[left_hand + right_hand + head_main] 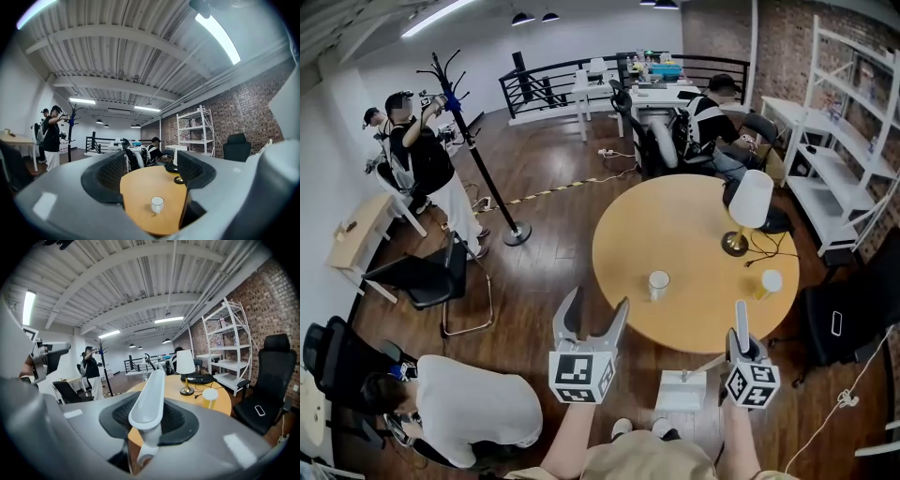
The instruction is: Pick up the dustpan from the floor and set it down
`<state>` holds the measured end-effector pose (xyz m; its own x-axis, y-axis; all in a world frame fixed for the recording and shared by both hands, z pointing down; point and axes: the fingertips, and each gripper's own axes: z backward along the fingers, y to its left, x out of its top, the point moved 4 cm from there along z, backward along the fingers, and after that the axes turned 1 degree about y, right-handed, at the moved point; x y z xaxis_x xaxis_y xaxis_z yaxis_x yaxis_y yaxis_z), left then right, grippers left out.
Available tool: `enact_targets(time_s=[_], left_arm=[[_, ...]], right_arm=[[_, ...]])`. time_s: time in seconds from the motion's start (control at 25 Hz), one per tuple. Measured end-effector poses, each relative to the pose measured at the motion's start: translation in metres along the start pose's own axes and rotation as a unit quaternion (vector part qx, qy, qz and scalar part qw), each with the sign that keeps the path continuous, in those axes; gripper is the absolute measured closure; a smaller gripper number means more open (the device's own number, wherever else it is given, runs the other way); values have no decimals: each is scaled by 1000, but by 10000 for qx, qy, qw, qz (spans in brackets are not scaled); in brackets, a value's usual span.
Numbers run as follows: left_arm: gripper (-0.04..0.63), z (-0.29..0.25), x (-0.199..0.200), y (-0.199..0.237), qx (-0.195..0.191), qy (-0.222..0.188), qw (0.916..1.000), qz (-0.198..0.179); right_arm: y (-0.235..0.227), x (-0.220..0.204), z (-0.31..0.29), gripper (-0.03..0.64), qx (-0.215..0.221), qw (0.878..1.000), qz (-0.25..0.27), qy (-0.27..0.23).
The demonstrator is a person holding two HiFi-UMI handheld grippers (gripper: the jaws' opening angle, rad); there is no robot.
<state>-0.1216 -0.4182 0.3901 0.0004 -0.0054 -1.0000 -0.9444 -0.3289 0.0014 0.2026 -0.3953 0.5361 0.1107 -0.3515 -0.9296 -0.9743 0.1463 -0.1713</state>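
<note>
The white dustpan (682, 392) hangs low in front of me, just off the near edge of the round table; its pan is below my hands in the head view. My right gripper (741, 314) is shut on the dustpan's long white handle (151, 394), which runs out between the jaws in the right gripper view, where the right gripper (150, 416) points toward the table. My left gripper (596, 302) is to its left, level, open, with nothing between its jaws. In the left gripper view the left gripper (150, 176) frames only the tabletop and a white cup (157, 204).
The round wooden table (694, 234) carries a white cup (658, 283), a yellow cup (769, 281) and a lamp (748, 202). A person crouches at lower left (473, 403) beside a black chair (431, 277). A coat stand (478, 159) and a second black chair (844, 323) flank the table.
</note>
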Motion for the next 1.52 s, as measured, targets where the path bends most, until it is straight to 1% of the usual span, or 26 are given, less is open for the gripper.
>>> enact_targets(time_s=[0.28,0.44,0.56,0.68,0.76,0.92,1.08,1.12,1.24,1.32,1.4,1.44,1.52], left_arm=[[262,-5,-7,1,55,96,9999,-23],[262,-11,-10,-4,3,119,9999,-44],[262,-15,-11,-8,-72,136,9998,-100],[262,-18,-12,-11,-119,166,9997,-154],[262,-20,-14,-13,-130,200,9996,-173],[262,-22,-15,-13,-135,246,9994,-206],[262,-23,-17,-13,-127,275,9993,-228],[262,-23,-17,-13,-123,272,9993,-234],[262,-24,-15,-12,-103,258,9993,-242],[262,-24,-14,-12,-96,252,9994,-239],[262,-25,-15,-13,-99,247,9994,-233],[262,-26,-16,-14,-105,244,9994,-231],[262,-27,-17,-15,-121,232,9994,-225]], right_arm=[[-31,-92,-40,509,-59,9969,189,758],[-52,-145,-61,512,-86,9903,290,1358],[-62,-175,-71,512,-133,9860,270,1642],[-66,-196,-81,512,-84,9827,320,1823],[-70,-205,-88,512,-93,9821,307,1854],[-78,-206,-103,511,-85,9846,316,1720],[-86,-205,-120,504,-23,9862,176,1644],[-87,-205,-124,484,35,9862,140,1649],[-89,-201,-132,369,142,9859,32,1665],[-92,-196,-132,286,127,9879,-66,1542],[-95,-189,-124,229,81,9905,-153,1365],[-96,-184,-117,213,42,9919,-188,1252],[-95,-168,-101,206,-53,9953,-232,942]])
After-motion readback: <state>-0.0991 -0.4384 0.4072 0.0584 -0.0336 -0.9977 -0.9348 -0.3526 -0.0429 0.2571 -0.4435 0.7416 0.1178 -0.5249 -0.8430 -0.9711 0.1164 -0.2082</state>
